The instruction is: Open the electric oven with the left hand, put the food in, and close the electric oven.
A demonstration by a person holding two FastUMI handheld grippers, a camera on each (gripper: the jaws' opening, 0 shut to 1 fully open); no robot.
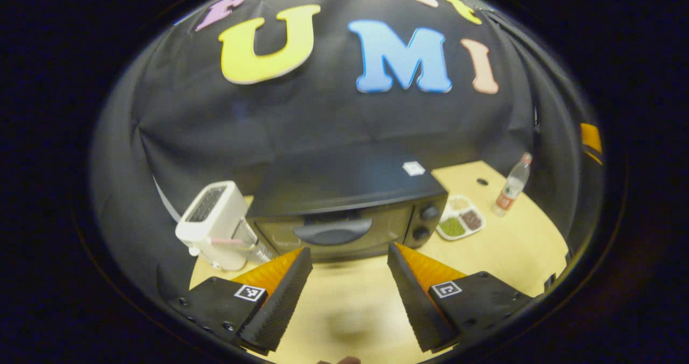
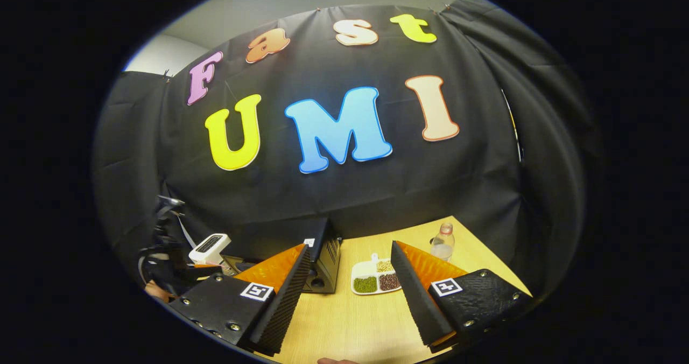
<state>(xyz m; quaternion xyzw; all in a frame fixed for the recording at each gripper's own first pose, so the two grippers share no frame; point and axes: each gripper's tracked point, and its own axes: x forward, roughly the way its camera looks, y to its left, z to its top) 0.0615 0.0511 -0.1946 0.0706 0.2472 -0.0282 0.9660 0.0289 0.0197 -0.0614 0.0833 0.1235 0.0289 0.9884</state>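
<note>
black electric oven (image 1: 344, 208) sits dead ahead of the left gripper (image 1: 350, 256) in the left gripper view, door shut, curved handle (image 1: 332, 230) straight out beyond the gap between the fingers. left gripper jaws wide, nothing between them, well short of the door. two knobs (image 1: 425, 222) on the oven front, ahead and slightly right of the right finger. small white tag (image 1: 413, 168) on the oven top. white toaster (image 1: 212, 221) ahead-left, just beside the oven's left end. divided white plate (image 1: 461, 218) with green, brown and pale food lies ahead-right, just past the oven's right end. clear plastic bottle (image 1: 511, 186) with a red label stands farther right, beyond the plate. all on a light wooden table (image 1: 506, 245).

right gripper view: right gripper (image 2: 350, 278) jaws wide too, holding nothing, above the table (image 2: 350, 321). divided plate (image 2: 375, 278) lies ahead in the gap between the fingers, nearer the right finger, not touching it. oven (image 2: 317, 256) is ahead-left, seen from its vented side end, partly hidden behind the left finger. bottle (image 2: 442, 244) ahead-right, just above the right finger, beyond the plate. toaster (image 2: 210, 248) far left past the oven. dark rig at the far left edge (image 2: 167, 256), too dim to tell what it is.
</note>
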